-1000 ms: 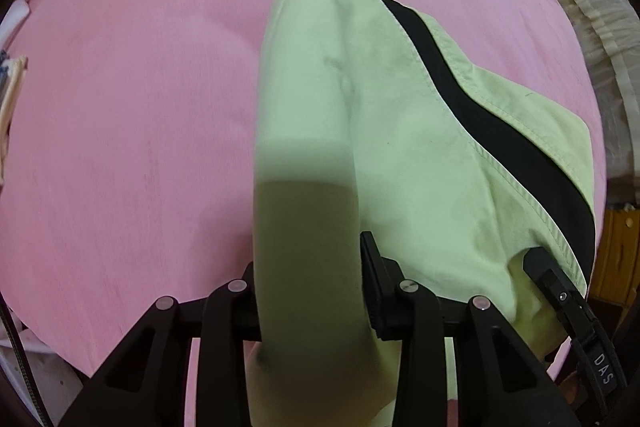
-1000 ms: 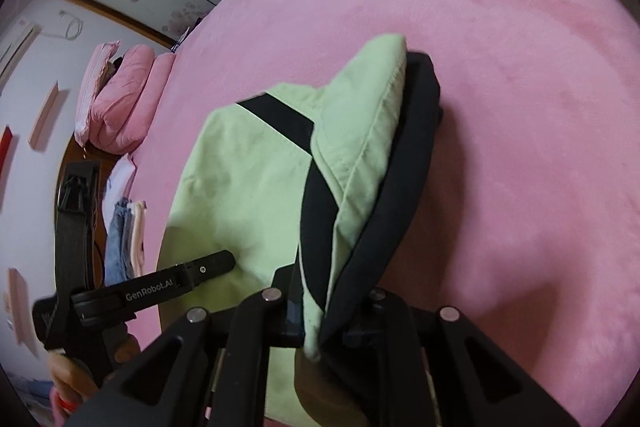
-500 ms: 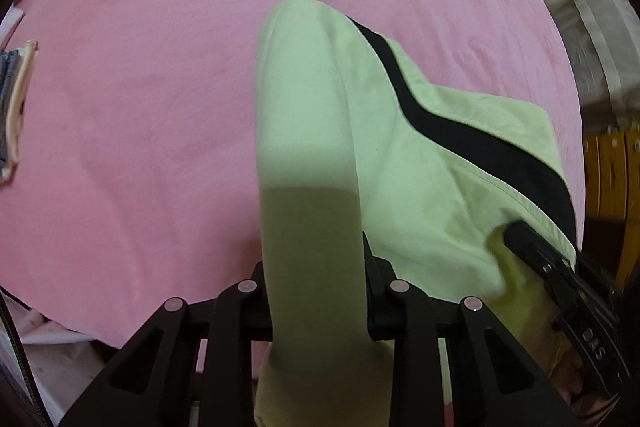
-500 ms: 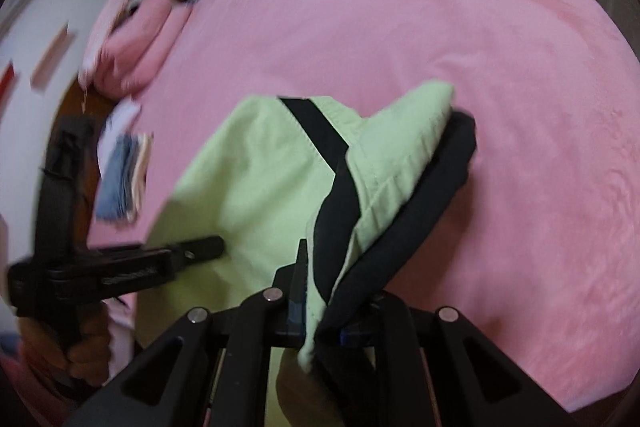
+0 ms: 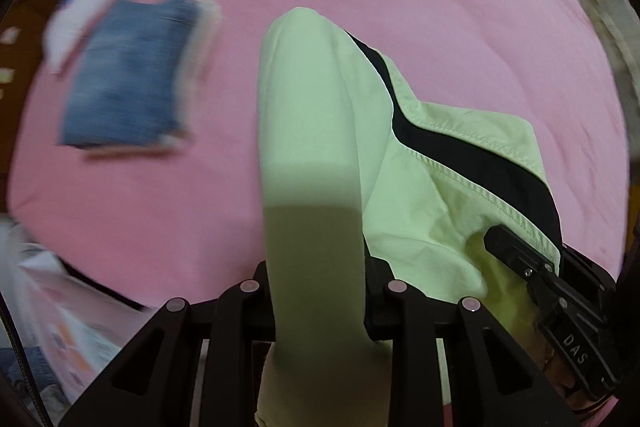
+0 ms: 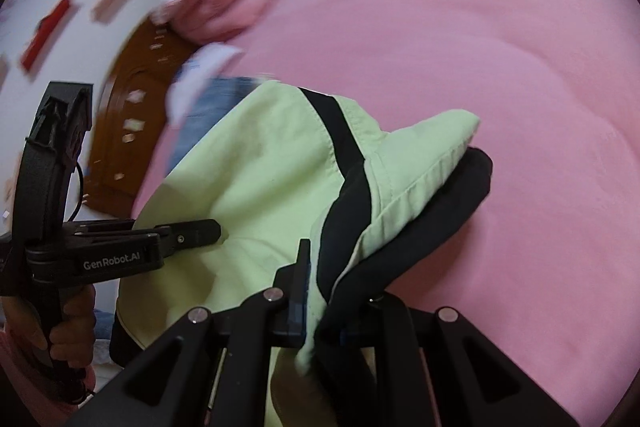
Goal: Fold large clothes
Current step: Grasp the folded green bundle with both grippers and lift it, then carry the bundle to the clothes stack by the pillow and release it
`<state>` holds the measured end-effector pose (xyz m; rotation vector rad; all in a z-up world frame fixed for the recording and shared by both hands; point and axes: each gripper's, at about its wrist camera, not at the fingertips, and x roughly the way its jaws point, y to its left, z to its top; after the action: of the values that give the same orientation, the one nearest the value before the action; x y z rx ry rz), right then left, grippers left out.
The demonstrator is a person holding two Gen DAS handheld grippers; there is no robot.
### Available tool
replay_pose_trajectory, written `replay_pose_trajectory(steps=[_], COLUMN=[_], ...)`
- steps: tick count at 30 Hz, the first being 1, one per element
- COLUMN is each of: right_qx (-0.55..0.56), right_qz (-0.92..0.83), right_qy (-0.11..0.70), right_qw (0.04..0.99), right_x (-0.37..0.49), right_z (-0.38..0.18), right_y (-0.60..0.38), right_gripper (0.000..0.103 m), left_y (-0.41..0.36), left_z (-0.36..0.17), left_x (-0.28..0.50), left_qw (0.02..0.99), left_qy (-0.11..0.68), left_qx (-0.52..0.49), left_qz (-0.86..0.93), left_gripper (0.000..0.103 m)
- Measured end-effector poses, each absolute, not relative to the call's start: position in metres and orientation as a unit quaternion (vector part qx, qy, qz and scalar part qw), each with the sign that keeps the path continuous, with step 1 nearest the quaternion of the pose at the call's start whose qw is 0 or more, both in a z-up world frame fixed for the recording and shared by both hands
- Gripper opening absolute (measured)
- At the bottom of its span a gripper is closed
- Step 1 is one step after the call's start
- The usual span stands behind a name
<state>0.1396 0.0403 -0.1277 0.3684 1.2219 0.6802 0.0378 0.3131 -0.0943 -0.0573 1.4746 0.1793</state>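
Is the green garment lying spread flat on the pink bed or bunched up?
Bunched up: the green garment is doubled over and clamped in both the left hand-held gripper and right hand-held gripper.

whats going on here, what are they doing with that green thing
A person holds a gripper in each hand and is folding a light green garment with a black stripe over a pink bed cover. The left gripper and the right gripper are each shut on a bunched part of it. Folded jeans lie nearby on the cover.
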Motion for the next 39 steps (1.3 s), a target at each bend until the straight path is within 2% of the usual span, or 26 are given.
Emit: replay_pose_trajectory(steps=[6, 8, 12, 16, 18, 19, 20, 21, 22, 24, 29, 31, 33, 35, 38, 39], right_qx=[0.206, 0.231, 0.258, 0.251, 0.22, 0.198, 0.17, 0.167, 0.172, 0.182, 0.212, 0.21, 0.217, 0.227, 0.24, 0.232], right_qz=[0.401, 0.421, 0.43, 0.418, 0.38, 0.366, 0.352, 0.357, 0.372, 0.379, 0.402, 0.407, 0.417, 0.437, 0.463, 0.459], right_qy=[0.473, 0.441, 0.391, 0.407, 0.461, 0.484, 0.49, 0.481, 0.467, 0.459, 0.468, 0.468, 0.468, 0.465, 0.472, 0.479], right_qw=[0.757, 0.759, 0.772, 0.773, 0.771, 0.769, 0.779, 0.783, 0.783, 0.782, 0.758, 0.755, 0.749, 0.736, 0.711, 0.711], right_x=[0.195, 0.22, 0.256, 0.295, 0.312, 0.316, 0.315, 0.311, 0.308, 0.305, 0.312, 0.309, 0.309, 0.305, 0.302, 0.299], right_z=[-0.1, -0.092, -0.087, -0.137, -0.189, -0.21, -0.232, -0.24, -0.247, -0.253, -0.265, -0.268, -0.272, -0.277, -0.281, -0.278], right_y=[0.2, 0.25, 0.328, 0.396, 0.425, 0.435, 0.44, 0.437, 0.432, 0.421, 0.402, 0.402, 0.397, 0.387, 0.367, 0.36], right_gripper=[0.009, 0.009, 0.009, 0.01, 0.01, 0.01, 0.012, 0.017, 0.018, 0.018, 0.019, 0.02, 0.022, 0.023, 0.025, 0.044], left_y=[0.48, 0.513, 0.571, 0.65, 0.681, 0.701, 0.713, 0.723, 0.73, 0.743, 0.735, 0.716, 0.703, 0.698, 0.682, 0.674], left_z=[-0.02, -0.003, -0.001, -0.061, -0.122, -0.157, -0.178, -0.19, -0.19, -0.191, -0.192, -0.187, -0.194, -0.196, -0.192, -0.191], left_x=[0.079, 0.102, 0.146, 0.179, 0.189, 0.192, 0.192, 0.188, 0.18, 0.172, 0.163, 0.155, 0.147, 0.14, 0.125, 0.12], left_qw=[0.787, 0.803, 0.823, 0.823, 0.816, 0.804, 0.803, 0.821, 0.845, 0.861, 0.871, 0.867, 0.859, 0.852, 0.844, 0.838], left_qy=[0.593, 0.562, 0.524, 0.527, 0.539, 0.551, 0.547, 0.518, 0.481, 0.458, 0.439, 0.442, 0.445, 0.439, 0.419, 0.413], left_qx=[-0.008, 0.004, 0.054, 0.032, 0.026, 0.022, 0.027, 0.019, -0.003, -0.043, -0.032, -0.033, -0.063, -0.1, -0.095, -0.087], left_qz=[0.173, 0.196, 0.21, 0.208, 0.208, 0.22, 0.234, 0.24, 0.232, 0.218, 0.22, 0.228, 0.245, 0.268, 0.322, 0.346], left_gripper=[0.024, 0.024, 0.025, 0.027, 0.028, 0.034, 0.054, 0.061, 0.062, 0.066, 0.07, 0.074, 0.084, 0.087, 0.089, 0.089])
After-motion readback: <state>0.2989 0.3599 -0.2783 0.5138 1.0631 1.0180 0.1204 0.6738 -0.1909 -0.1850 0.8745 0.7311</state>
